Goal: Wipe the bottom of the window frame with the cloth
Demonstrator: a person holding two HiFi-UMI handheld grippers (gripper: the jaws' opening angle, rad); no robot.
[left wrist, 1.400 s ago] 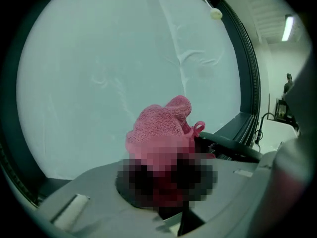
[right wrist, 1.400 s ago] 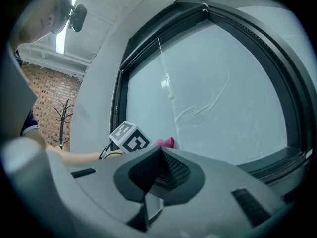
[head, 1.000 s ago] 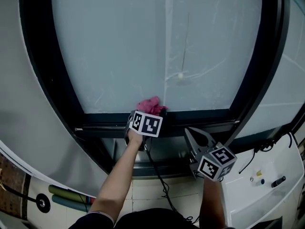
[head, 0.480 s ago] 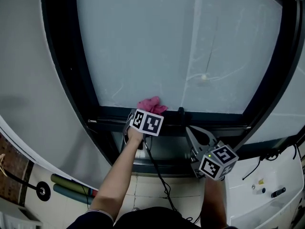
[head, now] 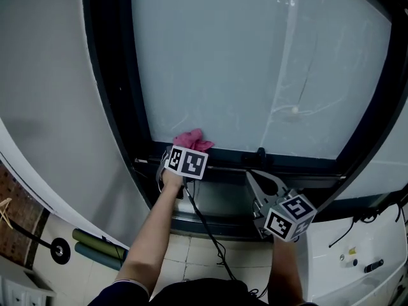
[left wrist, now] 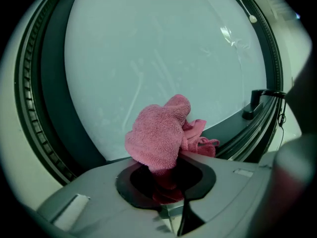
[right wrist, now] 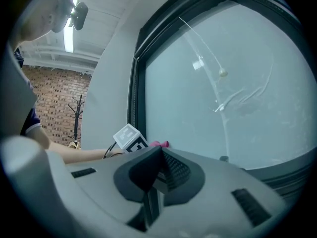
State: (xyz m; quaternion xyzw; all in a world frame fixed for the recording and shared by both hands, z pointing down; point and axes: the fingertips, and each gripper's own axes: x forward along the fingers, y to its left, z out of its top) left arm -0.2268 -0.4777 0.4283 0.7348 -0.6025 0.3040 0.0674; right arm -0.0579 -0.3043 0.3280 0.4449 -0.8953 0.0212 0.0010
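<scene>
A pink cloth [head: 192, 139] [left wrist: 161, 138] is bunched between the jaws of my left gripper [head: 185, 152] [left wrist: 166, 175], which is shut on it. The cloth rests on the dark bottom rail of the window frame [head: 287, 161] near its left corner, against the frosted pane [head: 242, 62]. My right gripper [head: 262, 185] [right wrist: 157, 170] hangs lower right of the rail, jaws shut and empty. In the right gripper view the left gripper's marker cube [right wrist: 130, 137] and a bit of the pink cloth [right wrist: 161, 144] show at the pane's foot.
A small black handle [head: 260, 153] [left wrist: 255, 103] stands on the bottom rail right of the cloth. The dark left upright of the frame [head: 115, 75] rises just left of the cloth. A white appliance [head: 363, 266] stands lower right. A black cable [head: 207, 231] trails below the left gripper.
The left gripper with the cloth has slid left along the bottom rail toward the left corner. The head view has swung that way too. The right gripper stays about where it was.
</scene>
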